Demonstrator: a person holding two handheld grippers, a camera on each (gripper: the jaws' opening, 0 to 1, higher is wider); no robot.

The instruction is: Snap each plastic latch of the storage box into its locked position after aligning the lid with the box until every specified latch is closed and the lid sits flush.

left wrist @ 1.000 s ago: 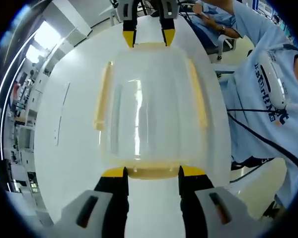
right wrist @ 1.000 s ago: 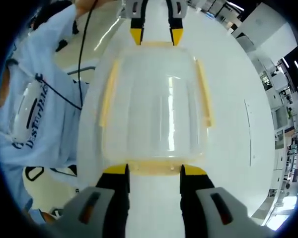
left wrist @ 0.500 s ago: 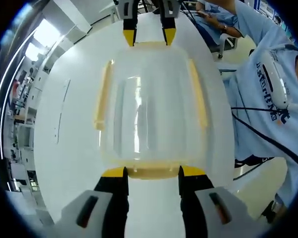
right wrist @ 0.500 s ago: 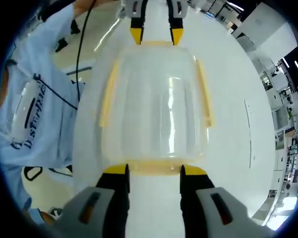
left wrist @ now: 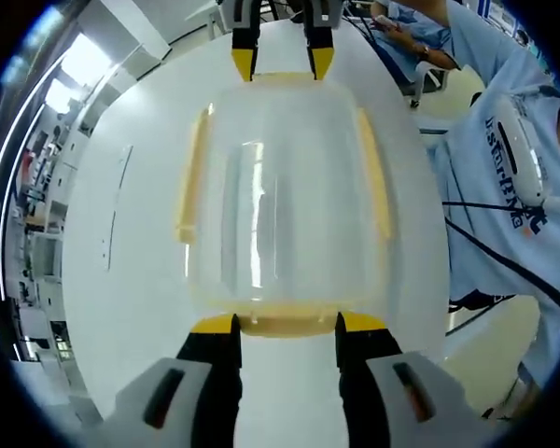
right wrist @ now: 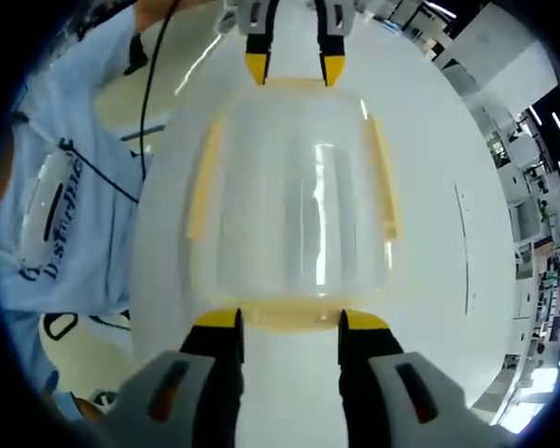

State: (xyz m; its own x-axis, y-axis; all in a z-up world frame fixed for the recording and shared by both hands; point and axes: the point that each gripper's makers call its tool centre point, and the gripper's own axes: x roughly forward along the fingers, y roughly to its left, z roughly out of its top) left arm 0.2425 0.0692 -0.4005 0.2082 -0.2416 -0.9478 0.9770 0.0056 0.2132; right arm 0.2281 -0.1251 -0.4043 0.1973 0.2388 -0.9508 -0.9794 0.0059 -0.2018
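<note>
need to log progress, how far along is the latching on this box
Done: the lid sits on the storage box, lined up with its edges. In hand: the left claw and right claw each straddle a yellow end latch at opposite ends, jaws apart. Left: the long side latches seem to flare outward, so they probably still need snapping; whether the end latches are locked can't be told.

ahead of my left tongs [left wrist: 280,324]: storage box [left wrist: 280,187] blocks | beyond it: right tongs [left wrist: 280,63] | both flanks: bare worktop [left wrist: 121,252], passable
</note>
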